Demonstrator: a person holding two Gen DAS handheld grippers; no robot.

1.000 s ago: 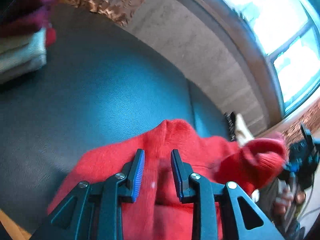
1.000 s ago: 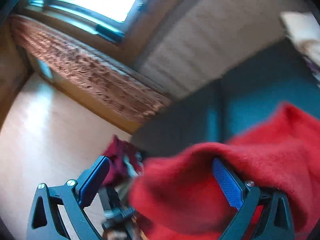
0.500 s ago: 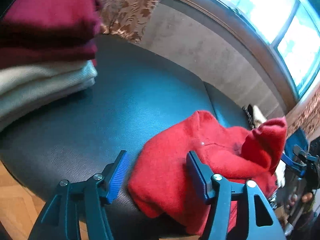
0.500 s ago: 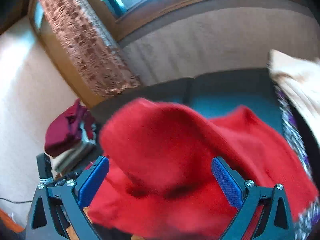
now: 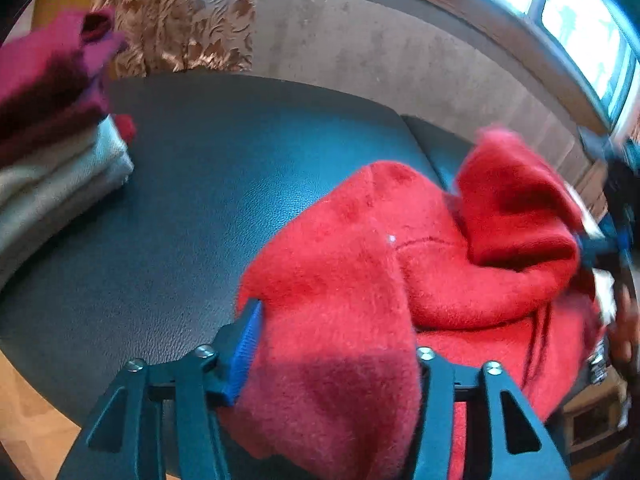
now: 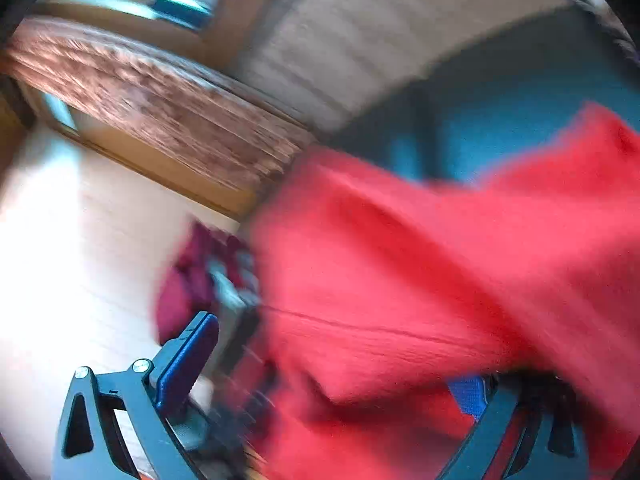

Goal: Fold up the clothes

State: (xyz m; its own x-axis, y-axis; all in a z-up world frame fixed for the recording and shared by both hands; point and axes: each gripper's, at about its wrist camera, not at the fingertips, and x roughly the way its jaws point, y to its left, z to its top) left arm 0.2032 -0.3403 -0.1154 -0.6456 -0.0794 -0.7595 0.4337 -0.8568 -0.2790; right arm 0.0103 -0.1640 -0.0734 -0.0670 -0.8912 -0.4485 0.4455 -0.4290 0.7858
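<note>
A red fleecy garment (image 5: 360, 280) lies bunched on a dark leather seat (image 5: 192, 200) (a sofa or padded bench, by the seam between its cushions), towards the seat's near right part in the left wrist view. The left tongs (image 5: 332, 344) straddle a thick fold of it: the fabric fills the gap between the two fingers, the blue pad (image 5: 244, 354) of the left-hand finger lies against the cloth's edge and the right-hand finger is mostly buried under the fabric. Their jaws have just been closing with this fold between them, and they look clenched on the red garment. Beyond that fold, another part of the garment stands up in a loose peak at the right of the same view. At the far left of the seat rests a stack of folded clothes (image 5: 52, 140), dark crimson pieces on top of pale cream ones, well apart from the red garment. Behind the seat hang a patterned brown curtain (image 5: 180, 20) and a pale wall (image 5: 380, 52) below a bright window (image 5: 576, 28). The right wrist view is heavily blurred. There the right tongs (image 6: 332, 376) stand wide apart, released: the left-hand blue pad is bare and clear of the cloth, while the red garment drapes over the right-hand finger and hides most of it. A person's hand (image 5: 624, 328) shows dimly at the right edge of the left wrist view.
</note>
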